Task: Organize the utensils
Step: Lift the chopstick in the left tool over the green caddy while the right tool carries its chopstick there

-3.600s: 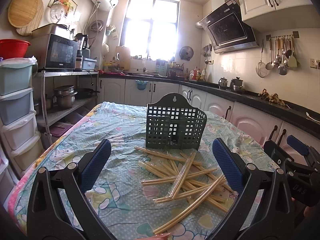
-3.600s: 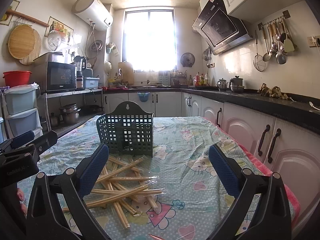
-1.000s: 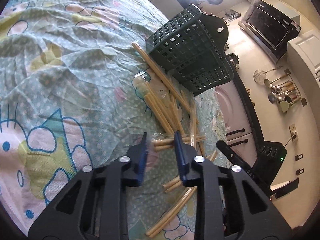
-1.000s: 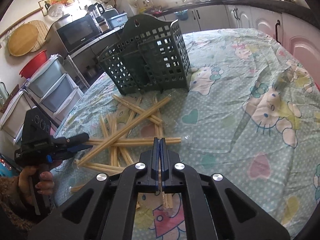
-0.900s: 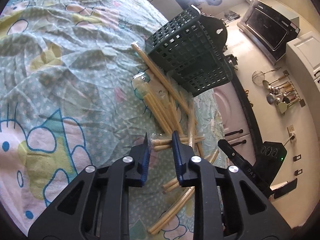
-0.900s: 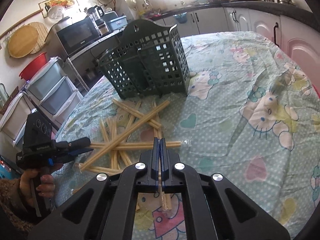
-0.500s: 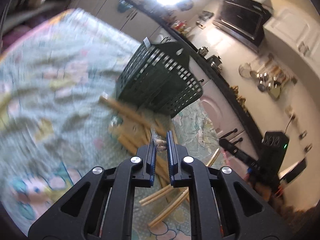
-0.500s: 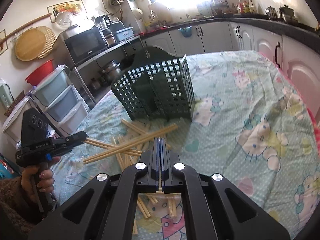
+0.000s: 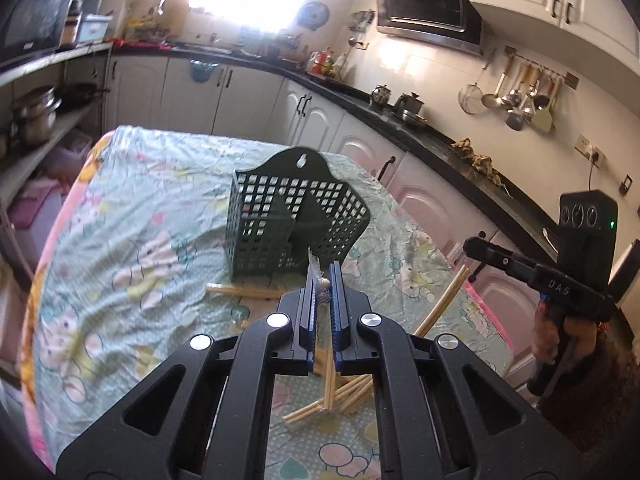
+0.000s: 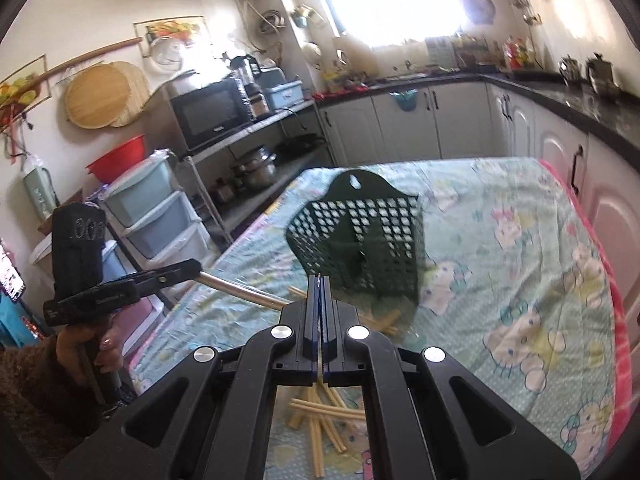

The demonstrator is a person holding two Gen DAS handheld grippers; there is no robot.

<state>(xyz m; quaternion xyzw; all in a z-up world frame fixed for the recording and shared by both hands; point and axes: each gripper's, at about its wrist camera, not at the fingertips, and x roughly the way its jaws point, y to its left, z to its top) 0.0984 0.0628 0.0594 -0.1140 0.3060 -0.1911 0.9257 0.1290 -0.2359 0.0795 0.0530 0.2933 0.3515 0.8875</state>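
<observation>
A dark green slotted utensil basket (image 9: 296, 224) (image 10: 360, 240) stands upright on the cartoon-print tablecloth (image 9: 140, 240). Several wrapped chopstick pairs (image 9: 344, 396) (image 10: 320, 412) lie crossed in front of it. My left gripper (image 9: 323, 280) (image 10: 192, 270) is shut on the end of one wrapped pair (image 10: 244, 290), held clear of the table; crinkled wrap shows between its pads. My right gripper (image 10: 320, 280) (image 9: 470, 246) is shut on another pair (image 9: 440, 300), which slants down from its tip. Both grippers hover in front of the basket, left and right of the pile.
A shelf rack with pots and a microwave (image 10: 208, 112) and a plastic drawer unit (image 10: 156, 216) stand left of the table. White cabinets under a dark counter (image 9: 440, 140) run along the back and right. A person's hands (image 9: 548, 340) (image 10: 84, 344) grip the handles.
The left jaws closed on a chopstick pair, rolled upright and rose off the table. The right gripper, shut all along, also lifted its pair. The basket now sits lower in both views.
</observation>
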